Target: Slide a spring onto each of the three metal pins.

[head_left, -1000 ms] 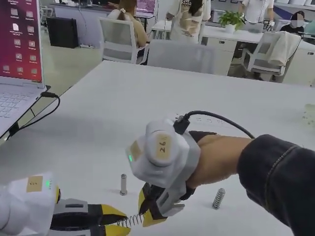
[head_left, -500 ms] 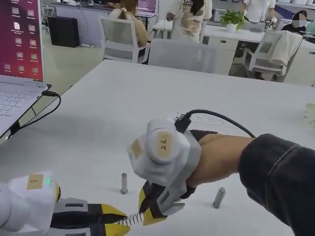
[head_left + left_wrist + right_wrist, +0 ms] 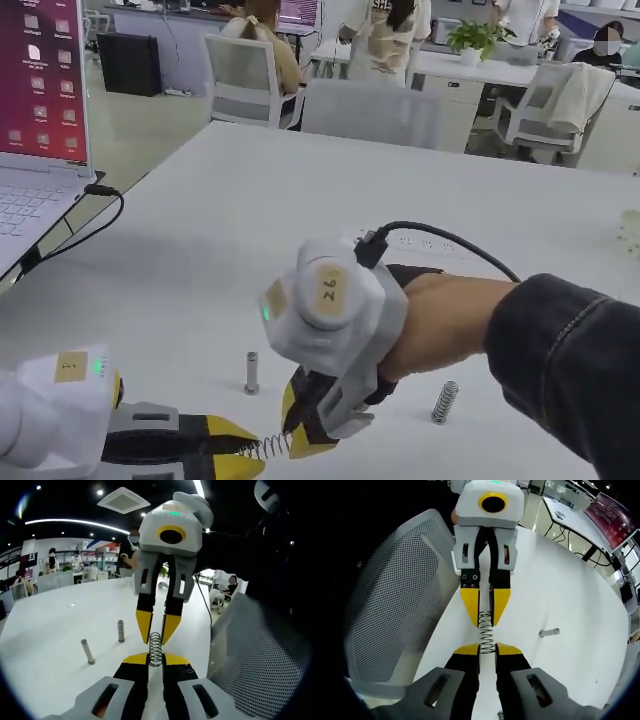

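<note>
Two hand-held grippers met tip to tip low over a white table [image 3: 200, 200], with a single spring [image 3: 265, 447] spanning the short gap between them. The left gripper [image 3: 240, 446], at the bottom-left corner of the head view, had its yellow-tipped jaws drawn almost together on one end of the coil. The right gripper [image 3: 300, 432], reaching in from an arm in a dark sleeve [image 3: 570, 370], pinched the other end, its jaws narrowed to about the spring's width. Both gripper views showed the coil running straight from one pair of tips into the other.

A bare metal pin [image 3: 252, 372] stood upright on the table just beyond the joined tips, apart from both grippers. A second spring [image 3: 444, 402] stood on end farther right, beneath the wrist; whether a pin sat inside it could not be told. A laptop [image 3: 35, 150] lay open at the table's left edge, with a black cable [image 3: 100, 215] trailing from its side.
</note>
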